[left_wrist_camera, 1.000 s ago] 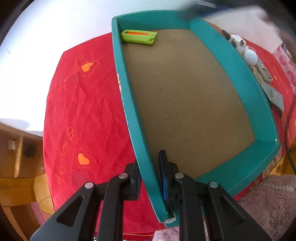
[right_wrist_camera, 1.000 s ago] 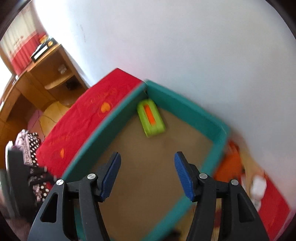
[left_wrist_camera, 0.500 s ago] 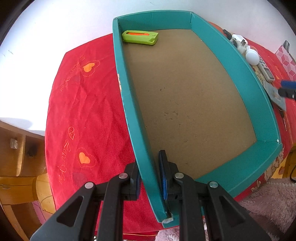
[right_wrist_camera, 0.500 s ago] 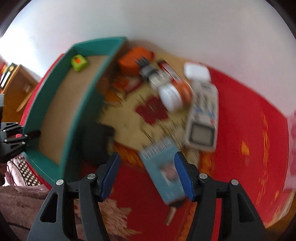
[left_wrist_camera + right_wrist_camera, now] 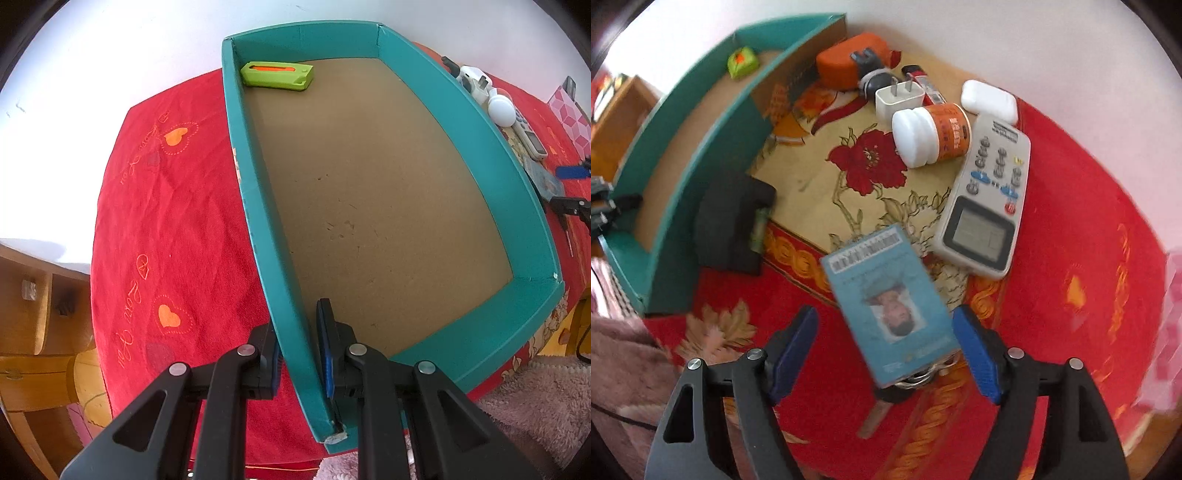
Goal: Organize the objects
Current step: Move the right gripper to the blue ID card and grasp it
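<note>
Fingers of the left gripper (image 5: 300,350) pinch the near wall of the teal tray (image 5: 532,295), one pad inside, one outside; a green box (image 5: 277,75) lies in the far corner. From the right wrist, the right gripper (image 5: 886,354), jaws just widened and gripping nothing, hangs over a blue card (image 5: 890,302) beside the remote (image 5: 986,206) and bottle (image 5: 931,134).

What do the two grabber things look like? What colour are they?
Both look alike. The left gripper and the right gripper each have two chunky black plastic arms with triangle-shaped cut-outs and round silver bolts. The fingers end in flat blue pads. No cables, markings, sleeves or hands show.
</note>
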Demonstrator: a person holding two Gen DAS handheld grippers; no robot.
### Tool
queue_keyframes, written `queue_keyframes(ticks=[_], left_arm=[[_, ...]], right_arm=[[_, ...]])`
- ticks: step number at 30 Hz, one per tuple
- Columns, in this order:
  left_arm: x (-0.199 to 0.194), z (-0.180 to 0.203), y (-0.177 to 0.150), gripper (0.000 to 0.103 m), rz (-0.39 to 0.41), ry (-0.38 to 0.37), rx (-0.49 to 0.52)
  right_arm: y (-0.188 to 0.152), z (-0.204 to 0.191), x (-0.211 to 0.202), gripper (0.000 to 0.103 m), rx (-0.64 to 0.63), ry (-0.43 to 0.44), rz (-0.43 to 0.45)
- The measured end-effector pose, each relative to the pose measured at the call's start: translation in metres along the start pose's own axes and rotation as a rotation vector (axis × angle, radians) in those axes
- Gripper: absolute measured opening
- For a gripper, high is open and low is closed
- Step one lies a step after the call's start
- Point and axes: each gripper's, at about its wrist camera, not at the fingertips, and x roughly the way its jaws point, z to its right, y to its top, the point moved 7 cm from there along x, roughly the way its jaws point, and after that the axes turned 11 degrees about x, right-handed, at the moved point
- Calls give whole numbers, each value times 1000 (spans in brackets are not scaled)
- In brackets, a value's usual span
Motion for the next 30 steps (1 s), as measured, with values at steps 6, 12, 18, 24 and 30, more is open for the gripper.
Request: queue_keyframes(ticks=[6, 12, 18, 24, 30], left_arm=[[-1, 1, 2, 15, 2, -2, -2], [-1, 0, 1, 15, 6, -1, -9], [-1, 0, 0, 15, 5, -1, -9], [-2, 0, 1, 15, 5, -1, -10], [-2, -1, 0, 15, 7, -1, -12]], right_arm=[[6, -8, 9, 77, -115, 7, -45], [5, -17, 28, 76, -112, 26, -82], [15, -15, 34, 64, -71, 56, -55], [13, -8, 28, 61, -44, 62, -35], [12, -6, 7, 61, -14, 88, 2]])
